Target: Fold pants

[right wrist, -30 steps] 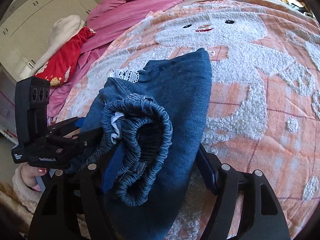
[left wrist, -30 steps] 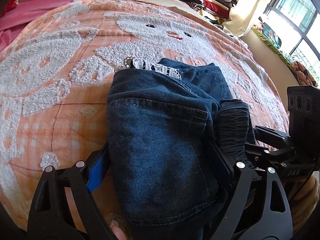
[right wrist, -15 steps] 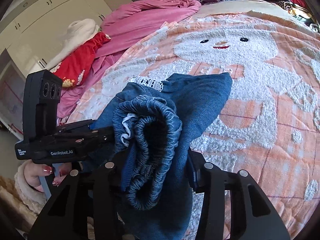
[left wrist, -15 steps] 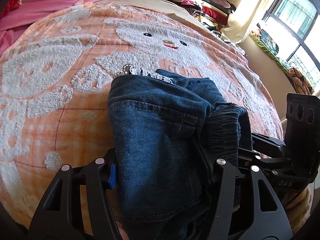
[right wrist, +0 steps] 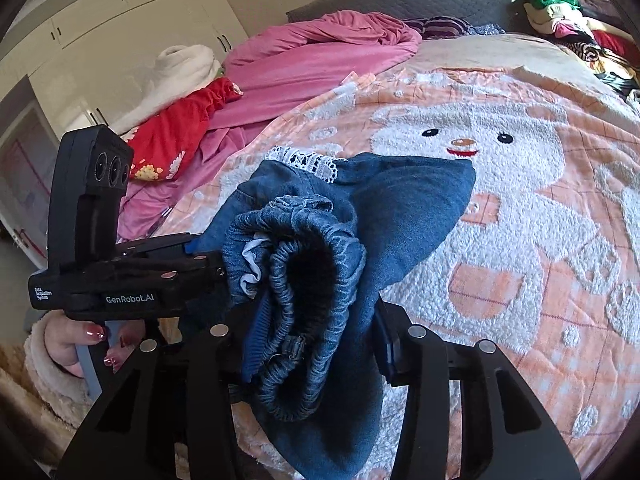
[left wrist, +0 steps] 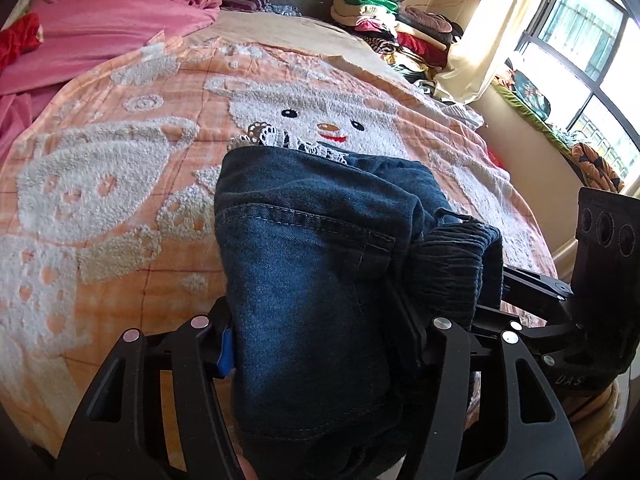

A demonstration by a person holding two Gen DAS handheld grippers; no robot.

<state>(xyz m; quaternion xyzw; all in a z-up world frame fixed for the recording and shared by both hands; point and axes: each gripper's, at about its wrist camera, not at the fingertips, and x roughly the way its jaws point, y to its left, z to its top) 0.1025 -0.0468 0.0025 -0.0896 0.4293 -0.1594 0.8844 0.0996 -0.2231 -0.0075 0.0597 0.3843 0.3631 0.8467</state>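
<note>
The folded dark blue denim pants (left wrist: 304, 264) with white lace trim (left wrist: 280, 140) are held off the orange snowman blanket (left wrist: 100, 208). My left gripper (left wrist: 316, 332) is shut on the pocket side of the bundle. In the right wrist view the pants (right wrist: 384, 216) show their elastic waistband (right wrist: 308, 280) bunched between the jaws of my right gripper (right wrist: 316, 340), which is shut on it. The two grippers hold the bundle side by side; the left one also shows in the right wrist view (right wrist: 120, 280).
A pink cover (right wrist: 312, 52) and red cloth (right wrist: 176, 132) lie at the bed's far left. A stack of folded clothes (left wrist: 384, 20) sits at the far right by the window (left wrist: 588, 52). White cupboards (right wrist: 120, 20) stand behind.
Both grippers closed tighter on the pants and lifted the bundle up from the blanket; both views now tilt upward, showing more of the room.
</note>
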